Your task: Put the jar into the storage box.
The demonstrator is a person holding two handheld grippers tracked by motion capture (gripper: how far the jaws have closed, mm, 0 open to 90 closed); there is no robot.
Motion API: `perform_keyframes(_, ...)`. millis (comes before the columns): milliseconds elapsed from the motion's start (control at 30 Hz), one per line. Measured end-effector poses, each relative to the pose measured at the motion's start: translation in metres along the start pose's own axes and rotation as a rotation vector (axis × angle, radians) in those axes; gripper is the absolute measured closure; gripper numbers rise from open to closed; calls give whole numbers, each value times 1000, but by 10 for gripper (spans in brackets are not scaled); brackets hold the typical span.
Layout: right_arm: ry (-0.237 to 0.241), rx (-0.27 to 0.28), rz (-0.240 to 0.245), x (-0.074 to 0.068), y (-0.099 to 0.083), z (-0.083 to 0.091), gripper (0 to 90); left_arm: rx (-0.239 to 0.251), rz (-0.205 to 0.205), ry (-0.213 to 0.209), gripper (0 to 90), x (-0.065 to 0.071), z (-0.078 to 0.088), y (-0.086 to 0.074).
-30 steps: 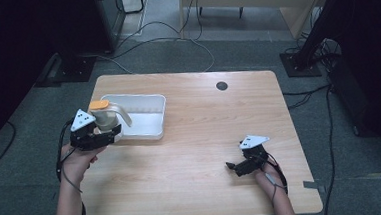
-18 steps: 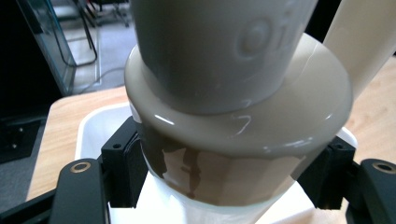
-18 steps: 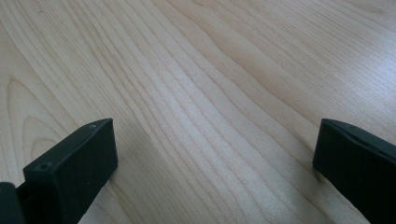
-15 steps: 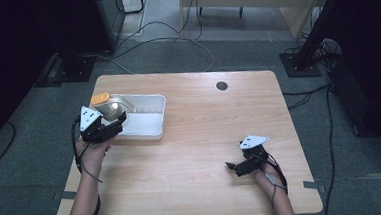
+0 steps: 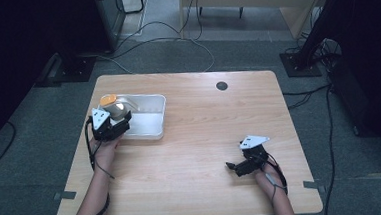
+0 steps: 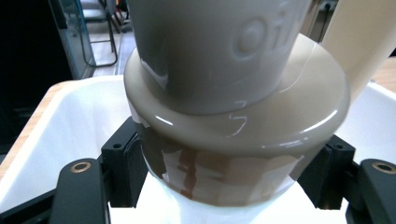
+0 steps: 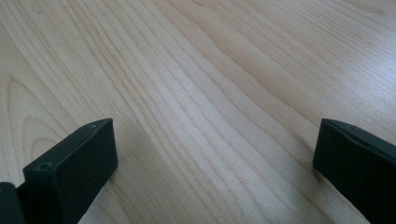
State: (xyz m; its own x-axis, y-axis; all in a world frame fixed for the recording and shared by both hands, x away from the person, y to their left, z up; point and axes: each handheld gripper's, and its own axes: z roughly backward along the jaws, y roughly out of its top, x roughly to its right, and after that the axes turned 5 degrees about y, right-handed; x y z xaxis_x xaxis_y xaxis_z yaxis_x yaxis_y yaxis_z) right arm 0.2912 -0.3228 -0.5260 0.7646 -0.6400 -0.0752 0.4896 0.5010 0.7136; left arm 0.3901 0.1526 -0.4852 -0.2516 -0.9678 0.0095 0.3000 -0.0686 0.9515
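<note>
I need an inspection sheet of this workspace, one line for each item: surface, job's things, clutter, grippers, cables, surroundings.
Surface: wooden table, light grain, with a round dark spot near its far edge.
Job's things: white tray on the table's left side; glossy beige cup with raised lettering, held over the tray; orange piece at the tray's far left corner.
Clutter: nothing seen.
Grippers: left gripper shut on the beige cup; right gripper open, jaws wide apart, low over bare wood.
Cables: one trails from each gripper; several lie on the floor beyond the table.
Surroundings: grey floor, dark equipment stands at both far sides.
</note>
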Motion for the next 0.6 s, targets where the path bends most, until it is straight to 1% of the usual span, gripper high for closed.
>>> perform_keyframes(33, 0, 0, -1, 0, 0, 0, 0, -11, -13, 4, 285, 1, -2, -1)
perform_keyframes(67, 0, 0, -1, 0, 0, 0, 0, -11, -13, 4, 286, 1, -2, -1)
perform_keyframes(100, -2, 0, -2, 0, 0, 0, 0, -29, -23, 3, 285, 2, -5, -2)
perform_keyframes(167, -3, 0, -3, 0, 0, 0, 0, -34, -27, 1, 285, 3, -6, -3)
perform_keyframes(200, -3, 1, -3, 0, 0, 0, 0, -60, -41, 2, 286, 5, -9, -4)
perform_keyframes(267, -4, 1, -3, 0, 0, 0, 0, -60, -41, 2, 285, 5, -9, -4)
perform_keyframes(333, -4, 1, -3, 0, 0, 0, 0, -74, -50, 12, 286, 7, -11, -5)
perform_keyframes(467, -4, 1, -3, 0, 0, 0, 0, -90, -47, -2, 285, 7, -13, -6)
perform_keyframes(533, -5, 1, -3, 0, 0, 0, 0, -98, -65, 0, 285, 9, -14, -7)
perform_keyframes(600, -6, 1, -4, -1, 0, 0, 0, -99, -67, 0, 285, 9, -14, -7)
